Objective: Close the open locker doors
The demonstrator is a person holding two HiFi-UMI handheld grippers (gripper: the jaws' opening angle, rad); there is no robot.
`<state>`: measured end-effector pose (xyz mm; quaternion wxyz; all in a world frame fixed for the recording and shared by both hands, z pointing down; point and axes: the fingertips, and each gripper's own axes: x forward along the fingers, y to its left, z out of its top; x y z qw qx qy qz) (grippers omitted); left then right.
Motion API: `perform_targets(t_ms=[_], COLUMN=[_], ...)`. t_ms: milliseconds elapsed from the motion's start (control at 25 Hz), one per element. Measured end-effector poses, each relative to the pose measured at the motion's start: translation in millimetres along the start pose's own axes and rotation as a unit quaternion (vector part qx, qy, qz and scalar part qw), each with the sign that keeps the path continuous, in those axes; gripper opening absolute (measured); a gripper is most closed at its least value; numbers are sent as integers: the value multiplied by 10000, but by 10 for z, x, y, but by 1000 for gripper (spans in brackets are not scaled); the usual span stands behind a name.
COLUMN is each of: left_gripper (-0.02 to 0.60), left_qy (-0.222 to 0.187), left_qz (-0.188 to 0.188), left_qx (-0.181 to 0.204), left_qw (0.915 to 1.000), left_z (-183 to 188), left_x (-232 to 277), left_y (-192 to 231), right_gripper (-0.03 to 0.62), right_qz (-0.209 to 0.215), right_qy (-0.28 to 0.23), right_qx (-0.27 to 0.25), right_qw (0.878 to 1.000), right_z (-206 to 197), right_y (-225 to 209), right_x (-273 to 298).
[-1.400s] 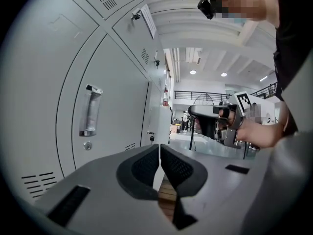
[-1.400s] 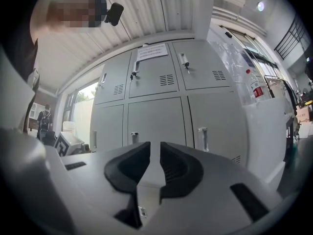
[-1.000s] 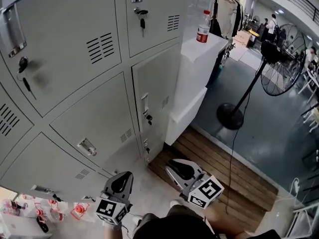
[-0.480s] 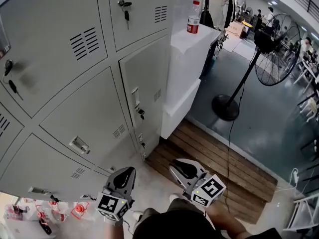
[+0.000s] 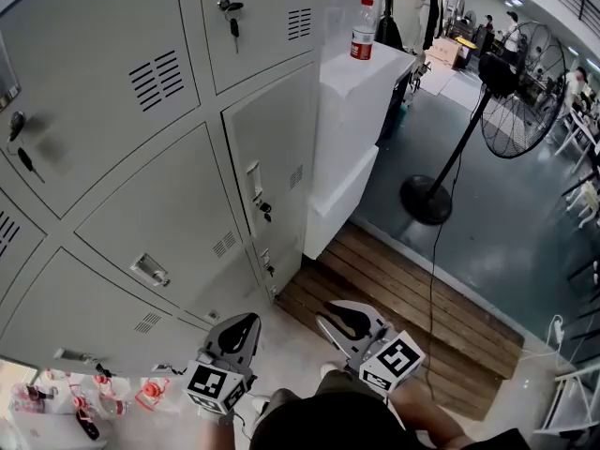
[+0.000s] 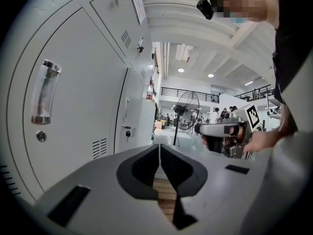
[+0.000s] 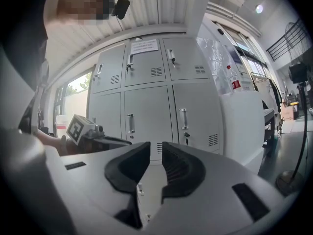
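A bank of grey metal lockers [image 5: 159,157] fills the left of the head view. Every door I can see lies flat against the frame, with keys hanging in some locks. My left gripper [image 5: 234,331] hangs low in front of the bottom row, shut and empty. My right gripper [image 5: 345,319] is beside it over the floor, also shut with nothing between its jaws. In the left gripper view the lockers [image 6: 73,106] run along the left. The right gripper view faces the lockers [image 7: 146,111] head on, and the doors look closed.
A white cabinet [image 5: 352,129] with a bottle [image 5: 362,28] on top stands against the lockers' right end. Wooden planks [image 5: 412,298] cover the floor below it. A standing fan [image 5: 511,92] is further right. Small red items [image 5: 103,392] lie at the bottom left. People stand far back.
The head view has shifted a little, so the lockers sit further left and lower. Both grippers have stayed low, shut and close together.
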<state>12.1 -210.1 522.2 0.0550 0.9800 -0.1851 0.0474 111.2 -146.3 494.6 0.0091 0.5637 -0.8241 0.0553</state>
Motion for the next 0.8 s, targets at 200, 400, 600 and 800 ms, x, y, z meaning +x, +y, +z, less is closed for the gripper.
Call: perform_targets(t_ms=[200,400,600,800], left_gripper=[18,18,18,18], left_qy=[184,203,206,133], left_qz=[79,90,189,196], left_qx=[-4,21,18,0], left_qw=[9998,9998,9996,9997], left_z=[4,-25,-27,-57], left_x=[-33,-54,-85,-122], left_y=[-29,-61,-63,-99], right_gripper=[74,74,74,74], right_qz=[-14,24,92,134], right_qy=[-32,-72,-78,-92], right_qx=[105,135,184,189], right_qw=[9999,9999,9998,9997], right_z=[-31,-41,-58,-25], right_y=[-2,14,24,43], right_x=[-19,-29,-32,-72])
